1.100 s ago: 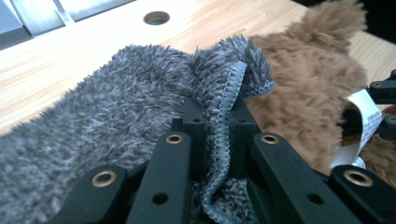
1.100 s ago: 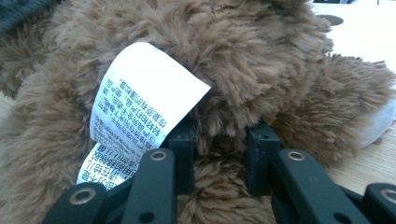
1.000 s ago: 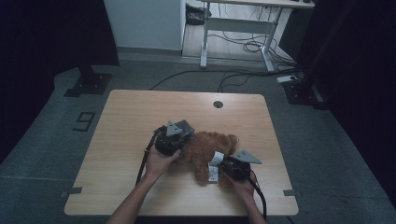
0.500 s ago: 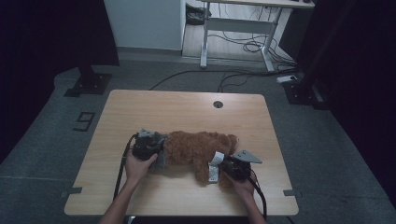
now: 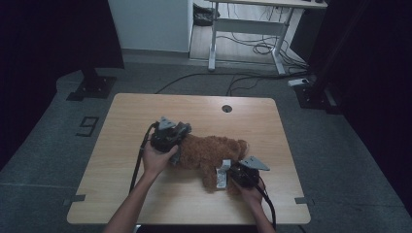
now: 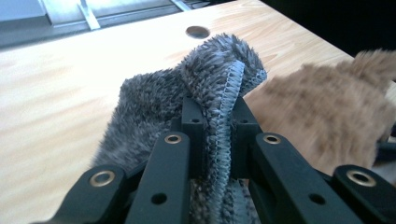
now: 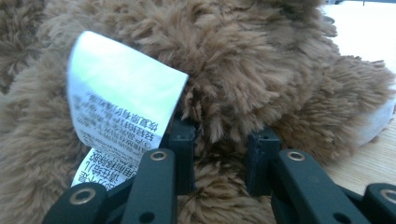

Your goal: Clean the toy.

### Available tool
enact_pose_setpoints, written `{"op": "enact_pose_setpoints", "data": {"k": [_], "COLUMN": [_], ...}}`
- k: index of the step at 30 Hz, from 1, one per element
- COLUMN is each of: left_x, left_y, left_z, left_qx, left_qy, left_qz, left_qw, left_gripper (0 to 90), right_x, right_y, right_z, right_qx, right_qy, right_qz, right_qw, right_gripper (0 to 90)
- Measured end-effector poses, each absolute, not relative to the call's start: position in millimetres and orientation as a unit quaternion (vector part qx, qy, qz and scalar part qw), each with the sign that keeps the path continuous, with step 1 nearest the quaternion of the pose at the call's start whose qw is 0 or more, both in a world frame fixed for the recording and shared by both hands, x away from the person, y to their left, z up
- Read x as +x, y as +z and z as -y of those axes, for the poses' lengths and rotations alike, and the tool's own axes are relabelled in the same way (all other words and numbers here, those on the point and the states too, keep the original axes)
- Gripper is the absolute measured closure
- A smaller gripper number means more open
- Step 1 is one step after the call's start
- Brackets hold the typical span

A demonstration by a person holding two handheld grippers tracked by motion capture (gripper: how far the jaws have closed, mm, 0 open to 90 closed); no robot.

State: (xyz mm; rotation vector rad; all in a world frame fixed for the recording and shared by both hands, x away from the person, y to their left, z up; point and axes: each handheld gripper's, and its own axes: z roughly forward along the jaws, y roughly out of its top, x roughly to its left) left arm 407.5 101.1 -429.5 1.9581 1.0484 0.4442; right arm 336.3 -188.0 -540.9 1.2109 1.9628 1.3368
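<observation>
Brown teddy (image 5: 209, 154) lies long across our table (image 5: 126, 111). Our left gripper (image 6: 215, 108) pinches a grey cloth (image 6: 154, 107) tight; our right gripper (image 7: 223, 140) squeezes teddy's fur.

Count: 1 brown plush toy (image 5: 209, 154) with 1 white care label (image 5: 222, 174), 1 grey microfibre cloth (image 6: 187, 93), 2 grippers, left (image 5: 180, 133) and right (image 5: 233, 174), all on 1 wooden desk (image 5: 126, 116) with 1 cable hole (image 5: 227, 108).
</observation>
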Motion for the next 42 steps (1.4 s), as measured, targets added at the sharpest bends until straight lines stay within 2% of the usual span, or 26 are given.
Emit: {"op": "enact_pose_setpoints", "data": {"k": [4, 9, 13, 18, 22, 27, 30, 33, 35, 39, 42], "left_x": [420, 413, 399, 379, 366, 352, 347, 344, 342, 335, 333], "left_y": [-440, -449, -457, -464, -466, -471, -473, -476, -477, -480, -482], "left_z": [-83, -83, -86, -88, -90, -93, -97, -100, -101, -99, -99], "left_qx": [0.798, 0.792, 0.790, 0.790, 0.792, 0.790, 0.789, 0.787, 0.786, 0.783, 0.781], "left_qy": [0.160, 0.169, 0.187, 0.201, 0.199, 0.198, 0.196, 0.190, 0.184, 0.193, 0.199], "left_qz": [-0.422, -0.424, -0.413, -0.391, -0.379, -0.373, -0.372, -0.373, -0.372, -0.366, -0.365], "left_qw": [0.398, 0.405, 0.413, 0.427, 0.435, 0.444, 0.448, 0.453, 0.458, 0.464, 0.466], "left_gripper": [79.8, 80.0, 80.5, 80.7, 80.7, 80.7, 80.7, 80.7, 80.7, 80.5, 80.4], "right_x": [336, 336, 333, 327, 329, 348, 363, 368, 365, 356, 349], "right_y": [-541, -540, -536, -522, -503, -489, -488, -494, -501, -507, -510], "right_z": [189, 190, 191, 206, 213, 201, 195, 190, 189, 190, 190], "right_qx": [0.440, 0.438, 0.433, 0.446, 0.450, 0.448, 0.454, 0.460, 0.462, 0.446, 0.431], "right_qy": [0.490, 0.490, 0.479, 0.505, 0.533, 0.513, 0.499, 0.479, 0.479, 0.482, 0.488], "right_qz": [-0.715, -0.718, -0.729, -0.712, -0.692, -0.710, -0.723, -0.737, -0.739, -0.747, -0.749], "right_qw": [0.232, 0.230, 0.229, 0.199, 0.186, 0.178, 0.150, 0.127, 0.105, 0.106, 0.123], "right_gripper": [69.0, 66.8, 54.5, 35.2, 28.0, 20.6, 16.2, 20.0, 29.3, 47.2, 56.5]}}
